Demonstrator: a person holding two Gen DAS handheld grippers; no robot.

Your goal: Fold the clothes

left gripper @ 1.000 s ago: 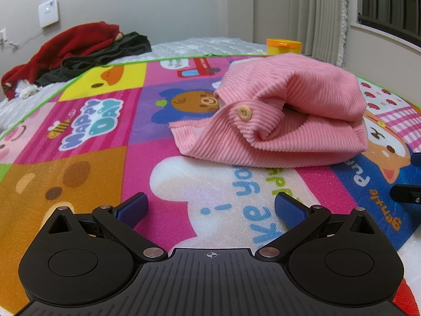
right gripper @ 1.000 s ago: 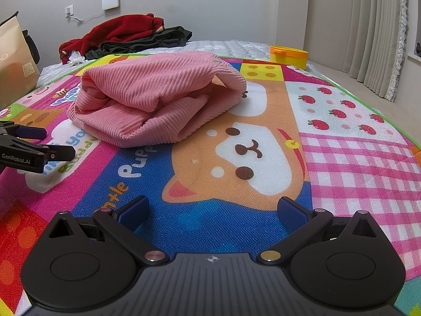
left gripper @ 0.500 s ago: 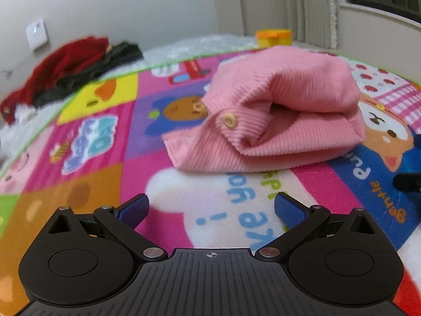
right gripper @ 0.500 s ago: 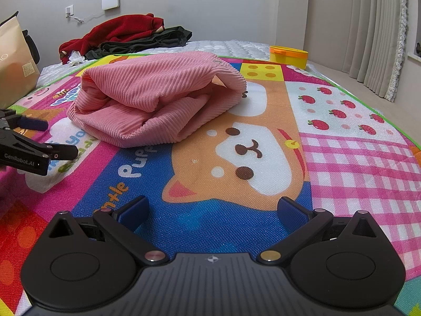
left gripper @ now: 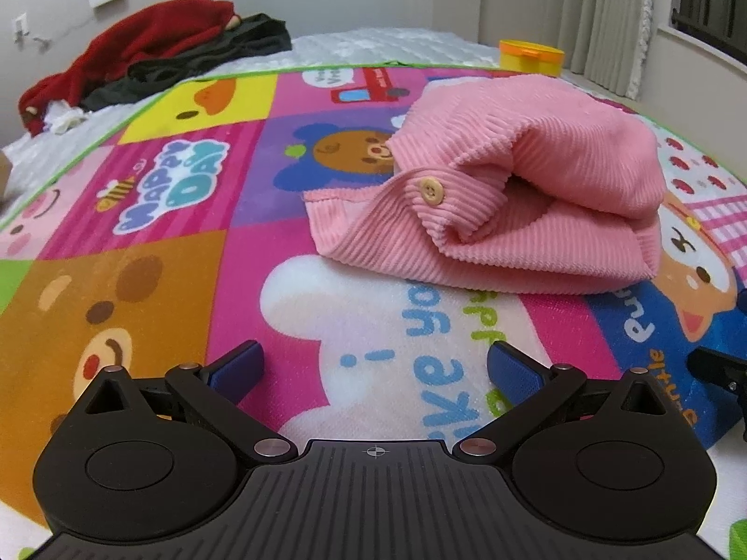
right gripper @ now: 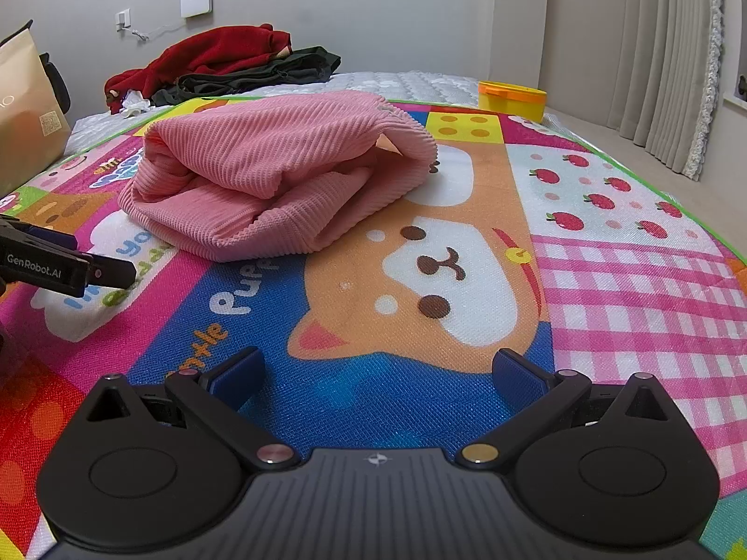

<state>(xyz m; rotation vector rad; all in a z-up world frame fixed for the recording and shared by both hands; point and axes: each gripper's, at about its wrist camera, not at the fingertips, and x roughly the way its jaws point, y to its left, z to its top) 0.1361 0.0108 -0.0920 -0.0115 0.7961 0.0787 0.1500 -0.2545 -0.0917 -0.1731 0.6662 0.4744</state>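
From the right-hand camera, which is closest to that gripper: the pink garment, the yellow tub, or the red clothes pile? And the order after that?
1. Pink garment, nearest, centre-left on the mat.
2. Yellow tub, farther, right, at the mat's far edge.
3. Red clothes, farthest, back left near the wall.

We see bare mat [left gripper: 373, 326] between and ahead of both finger pairs; the pink garment [left gripper: 504, 205] lies farther ahead, blocking straight passage.

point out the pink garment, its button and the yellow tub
pink garment [right gripper: 280, 158], right wrist view, top ribbed fold
button [left gripper: 430, 191], left wrist view, its centre
yellow tub [right gripper: 511, 101], right wrist view, front wall
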